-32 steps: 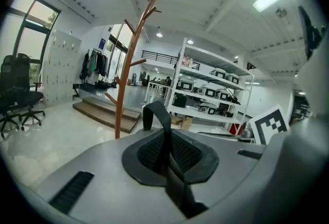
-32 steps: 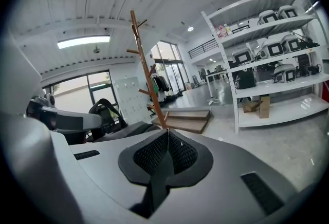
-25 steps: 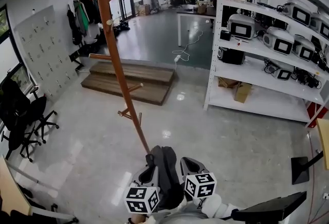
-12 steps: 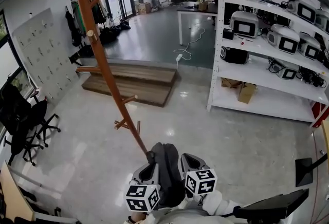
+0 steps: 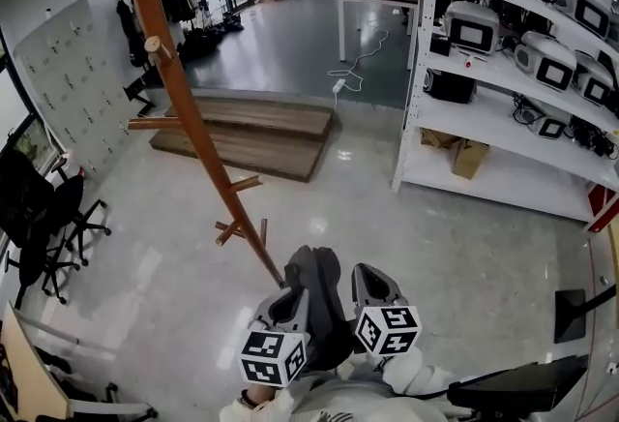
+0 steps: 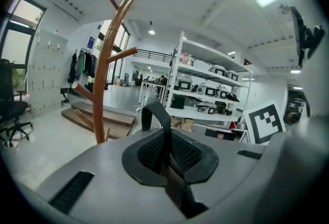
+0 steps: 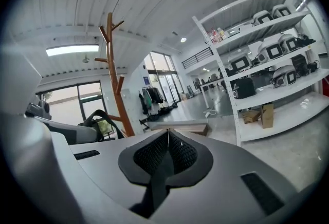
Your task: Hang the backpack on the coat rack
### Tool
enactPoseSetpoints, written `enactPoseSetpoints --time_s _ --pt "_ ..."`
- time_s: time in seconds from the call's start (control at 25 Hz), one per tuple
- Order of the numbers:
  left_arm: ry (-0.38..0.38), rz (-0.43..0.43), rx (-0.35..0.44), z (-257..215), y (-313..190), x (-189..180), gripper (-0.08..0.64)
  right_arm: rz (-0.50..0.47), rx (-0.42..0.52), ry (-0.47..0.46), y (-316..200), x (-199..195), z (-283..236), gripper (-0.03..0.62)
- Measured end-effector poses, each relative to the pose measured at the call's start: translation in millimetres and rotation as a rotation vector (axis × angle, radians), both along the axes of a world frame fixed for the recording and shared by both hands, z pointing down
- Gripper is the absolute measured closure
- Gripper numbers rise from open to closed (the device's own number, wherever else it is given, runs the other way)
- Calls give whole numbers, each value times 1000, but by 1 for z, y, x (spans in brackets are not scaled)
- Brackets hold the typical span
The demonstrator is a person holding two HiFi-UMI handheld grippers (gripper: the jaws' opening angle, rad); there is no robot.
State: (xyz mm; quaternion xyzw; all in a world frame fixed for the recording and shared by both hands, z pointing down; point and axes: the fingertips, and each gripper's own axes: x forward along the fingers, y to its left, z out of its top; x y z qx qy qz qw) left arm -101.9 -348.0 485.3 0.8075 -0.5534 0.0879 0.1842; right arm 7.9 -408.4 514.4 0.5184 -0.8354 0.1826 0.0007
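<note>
A dark grey backpack hangs between my two grippers at the bottom of the head view. The left gripper is shut on a black strap whose loop stands up past the jaws. The right gripper is shut on another black strap. The wooden coat rack rises just ahead and left of the backpack, with its lowest pegs near my left gripper. The rack fills the left gripper view's left side, and the rack stands farther off in the right gripper view.
White shelving with monitors and boxes runs along the right. A low wooden platform lies beyond the rack. Black office chairs stand at the left wall, and a dark stand base sits at the right.
The rack's pole has slid left and grown larger in the head view. Both grippers stay shut on the backpack's straps and sit slightly right of before.
</note>
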Motion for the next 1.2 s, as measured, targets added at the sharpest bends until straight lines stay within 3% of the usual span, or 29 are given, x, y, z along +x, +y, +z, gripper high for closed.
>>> enactPoseSetpoints --time_s 0.28,0.6,1.2 --pt "15 126 26 -30 -31 4 543 65 38 2 -8 11 -12 580" --pt "21 184 150 -99 -65 -2 543 83 42 -25 -3 13 -20 580" --pt "79 39 166 -142 -110 -47 543 98 24 -27 -4 23 -15 580"
